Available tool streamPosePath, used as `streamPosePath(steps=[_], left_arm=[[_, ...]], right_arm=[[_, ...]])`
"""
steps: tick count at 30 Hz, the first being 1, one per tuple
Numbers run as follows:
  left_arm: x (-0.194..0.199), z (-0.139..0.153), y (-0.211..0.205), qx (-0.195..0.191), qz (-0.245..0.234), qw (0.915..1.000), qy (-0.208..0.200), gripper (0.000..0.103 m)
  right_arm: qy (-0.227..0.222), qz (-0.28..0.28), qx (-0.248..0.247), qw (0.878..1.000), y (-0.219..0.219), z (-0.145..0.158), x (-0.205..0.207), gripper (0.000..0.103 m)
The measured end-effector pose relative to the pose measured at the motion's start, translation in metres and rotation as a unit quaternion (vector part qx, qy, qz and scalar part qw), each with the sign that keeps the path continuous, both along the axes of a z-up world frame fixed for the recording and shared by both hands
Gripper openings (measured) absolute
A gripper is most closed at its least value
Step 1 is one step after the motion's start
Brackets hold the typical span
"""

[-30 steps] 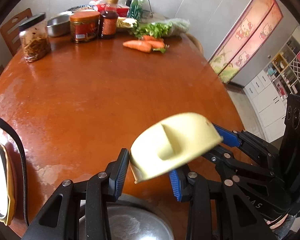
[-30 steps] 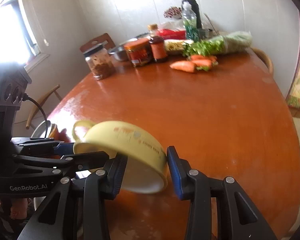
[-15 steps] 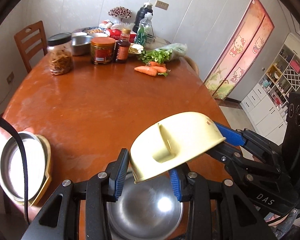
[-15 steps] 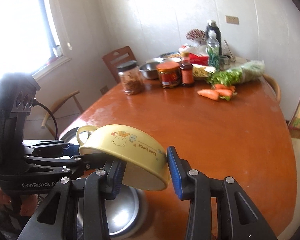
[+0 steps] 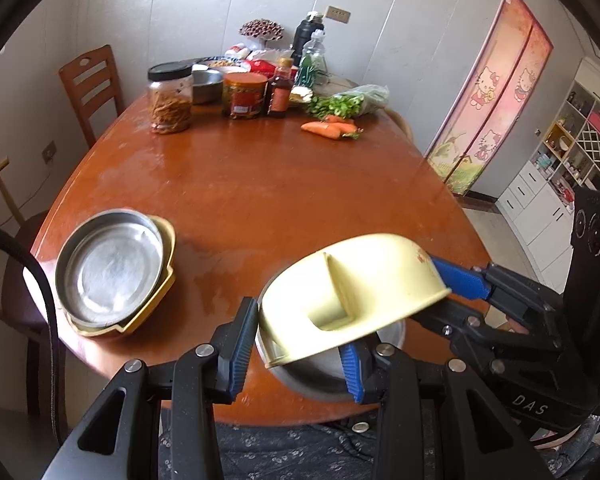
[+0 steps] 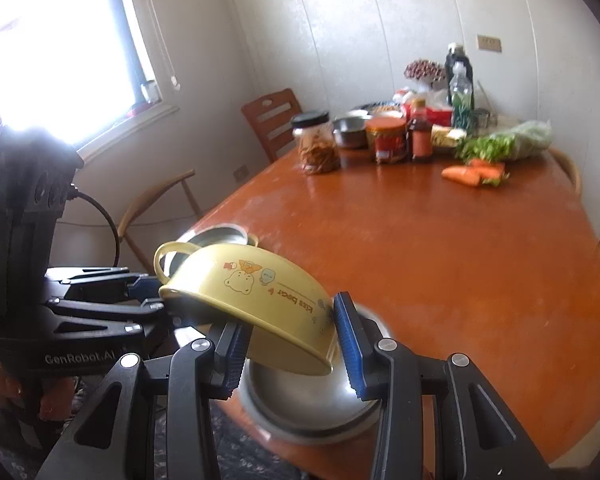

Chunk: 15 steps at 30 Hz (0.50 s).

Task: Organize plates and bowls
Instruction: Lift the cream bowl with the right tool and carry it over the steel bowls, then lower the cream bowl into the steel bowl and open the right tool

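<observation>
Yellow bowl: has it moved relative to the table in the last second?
Yes. The yellow bowl, gripped from both sides, rose and pulled back toward the table's near edge, above the steel bowl.

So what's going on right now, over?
Both hand-held grippers shut on yellow bowl, tilted above steel bowl. Nothing in the way.

We read "kiss bear" upside down on the yellow bowl [image 6: 260,292], "GenRobot.AI" on the left tongs [image 6: 80,358], and "DAS" on the right tongs [image 5: 528,406].

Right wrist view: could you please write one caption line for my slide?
Both grippers hold a tilted yellow bowl above a steel bowl at the table edge.
</observation>
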<state>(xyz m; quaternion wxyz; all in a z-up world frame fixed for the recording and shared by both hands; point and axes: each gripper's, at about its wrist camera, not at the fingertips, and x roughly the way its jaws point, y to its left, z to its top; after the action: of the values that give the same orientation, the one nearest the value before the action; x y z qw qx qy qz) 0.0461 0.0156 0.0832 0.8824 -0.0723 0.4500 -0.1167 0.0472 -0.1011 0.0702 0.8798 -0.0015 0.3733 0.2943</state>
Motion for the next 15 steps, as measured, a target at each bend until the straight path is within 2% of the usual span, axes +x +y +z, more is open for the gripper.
streamPosePath(steps=[7, 15], left_arm=[[0.007, -0.021, -0.005, -0.010, -0.009, 0.9996, 0.025, 0.038], [0.022, -0.038, -0.012, -0.003, -0.011, 0.9991, 0.040, 0.038]], right_arm=[[0.041, -0.013, 0.004, 0.999, -0.007, -0.022, 0.002, 0.044], [0.063, -0.029, 0.004, 0.998, -0.018, -0.042, 0.014, 0.044]])
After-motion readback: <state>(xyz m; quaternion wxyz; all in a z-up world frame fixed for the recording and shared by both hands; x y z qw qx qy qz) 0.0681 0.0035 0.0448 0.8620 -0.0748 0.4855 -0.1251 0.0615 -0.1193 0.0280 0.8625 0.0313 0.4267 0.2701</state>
